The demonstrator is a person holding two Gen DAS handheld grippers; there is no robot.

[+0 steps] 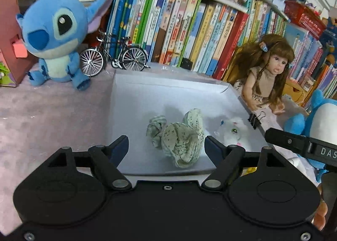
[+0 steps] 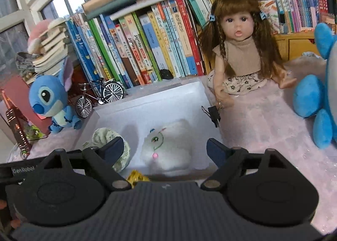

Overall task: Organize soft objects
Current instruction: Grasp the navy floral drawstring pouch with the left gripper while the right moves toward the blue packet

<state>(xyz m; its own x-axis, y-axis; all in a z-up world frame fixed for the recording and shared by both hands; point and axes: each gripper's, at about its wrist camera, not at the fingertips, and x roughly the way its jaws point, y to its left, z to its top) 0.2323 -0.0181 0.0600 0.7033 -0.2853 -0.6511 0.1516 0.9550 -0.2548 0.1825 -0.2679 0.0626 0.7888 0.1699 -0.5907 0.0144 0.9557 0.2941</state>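
Note:
A white open box (image 1: 130, 102) sits on the pink cloth, also in the right wrist view (image 2: 147, 104). Inside lie crumpled green-speckled socks (image 1: 181, 137) and a small white plush (image 1: 233, 130). My left gripper (image 1: 166, 146) is open above the box's near edge, fingers on either side of the socks, not touching. My right gripper (image 2: 165, 149) is open, its fingers either side of the white plush (image 2: 168, 146), with a sock (image 2: 109, 137) behind its left finger. Whether they touch the plush is unclear.
A blue Stitch plush (image 1: 54, 36) and model bicycle (image 1: 113, 55) stand left of the box. A doll (image 2: 238, 47) sits to its right; a blue plush (image 2: 318, 93) lies further right. A binder clip (image 2: 212, 112) grips the box's right wall. Books line the back.

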